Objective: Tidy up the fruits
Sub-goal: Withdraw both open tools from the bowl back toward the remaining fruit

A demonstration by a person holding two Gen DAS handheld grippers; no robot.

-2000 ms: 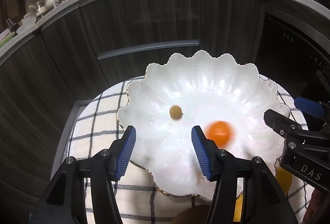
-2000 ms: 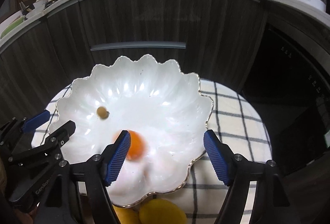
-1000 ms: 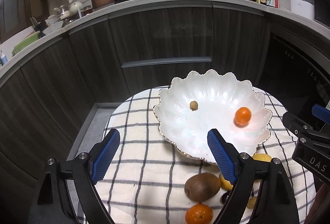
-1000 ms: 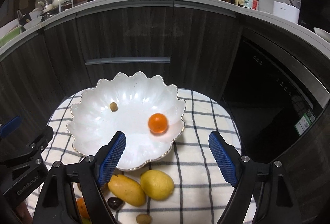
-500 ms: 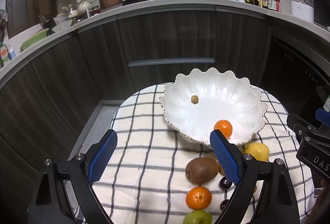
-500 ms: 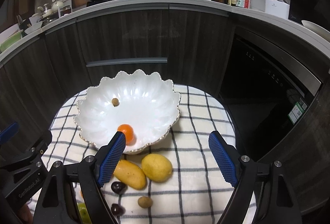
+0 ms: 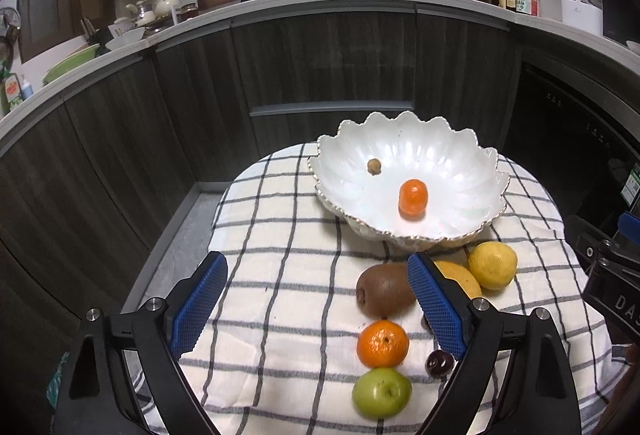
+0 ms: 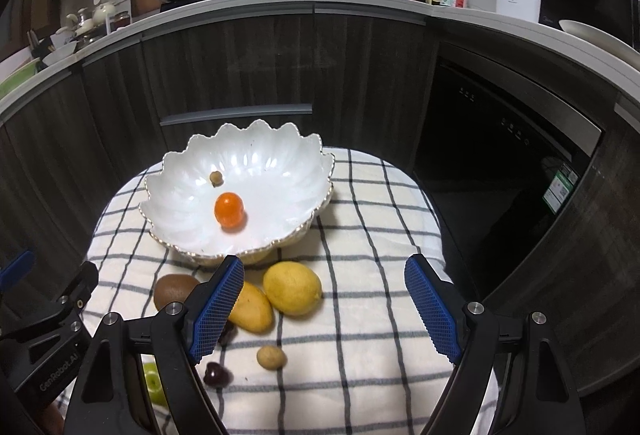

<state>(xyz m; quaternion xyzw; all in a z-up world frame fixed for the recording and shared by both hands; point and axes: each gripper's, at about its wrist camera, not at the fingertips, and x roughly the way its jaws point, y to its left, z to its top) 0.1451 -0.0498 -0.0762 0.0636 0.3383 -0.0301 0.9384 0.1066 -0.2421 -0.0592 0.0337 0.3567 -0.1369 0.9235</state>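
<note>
Both tools, left [image 7: 316,309] and right [image 8: 324,309], gape empty above loose fruit (kiwi [image 7: 384,289], lemon [image 8: 293,288]) beside the white bowl [image 8: 176,171]; best centre one fruit before squeezing gently.

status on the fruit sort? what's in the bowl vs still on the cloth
Done: a small orange and a small tan fruit sit in the white bowl.
In hand: nothing; the left gripper and right gripper are both open and empty.
Left on the checked cloth: lemon, mango, kiwi, another orange, green apple, dark cherries and a tan fruit.
</note>
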